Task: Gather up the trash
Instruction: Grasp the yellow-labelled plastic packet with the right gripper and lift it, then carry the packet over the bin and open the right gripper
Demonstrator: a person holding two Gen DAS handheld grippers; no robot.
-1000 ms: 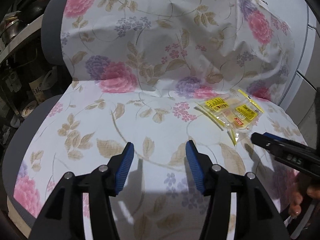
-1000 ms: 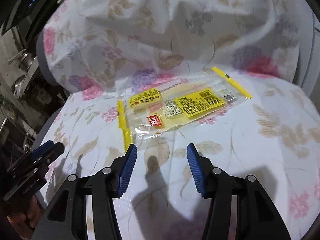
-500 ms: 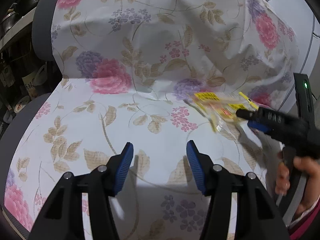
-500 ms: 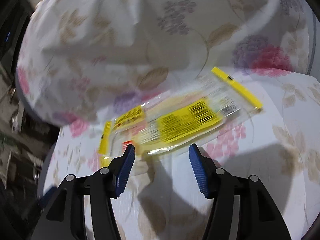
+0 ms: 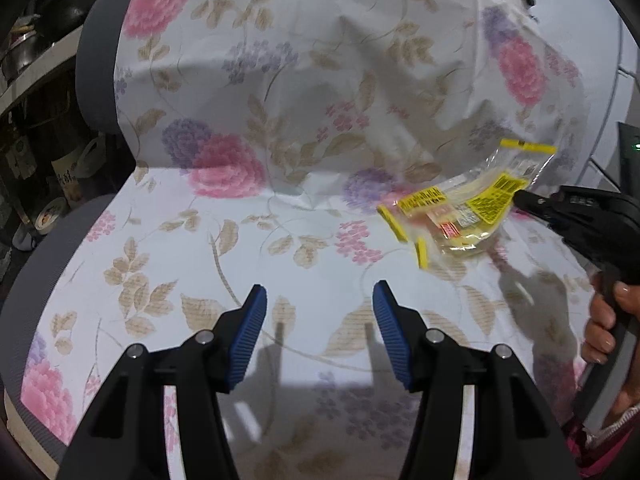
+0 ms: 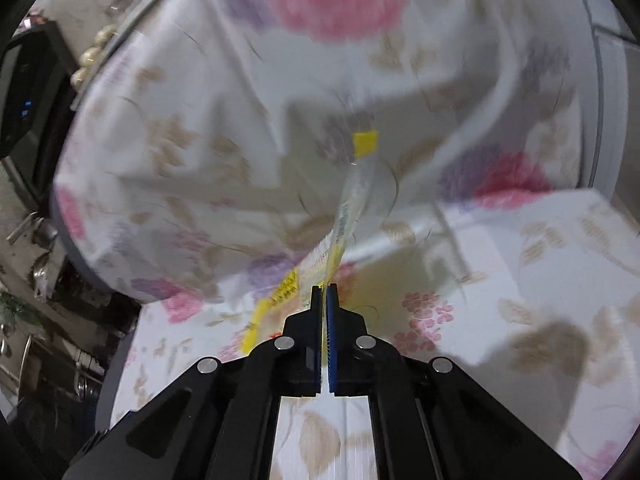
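A clear plastic wrapper with yellow labels hangs tilted just above the flowered seat cover at the right, one end raised toward the backrest. My right gripper comes in from the right edge, held by a person's hand, and is shut on the wrapper's near edge. In the right wrist view the blue pads press together on the wrapper, which stands edge-on above the right gripper. My left gripper is open over the seat's front middle, nothing between its fingers.
The chair is grey, draped in a white cloth with pink and purple flowers. Dark shelves with pots and jars stand to the left. A white wall or cabinet lies at the right.
My right gripper went from open in front of the wrapper to shut on its edge, then lifted and rolled so the wrapper stands edge-on. The left gripper stayed open in place.
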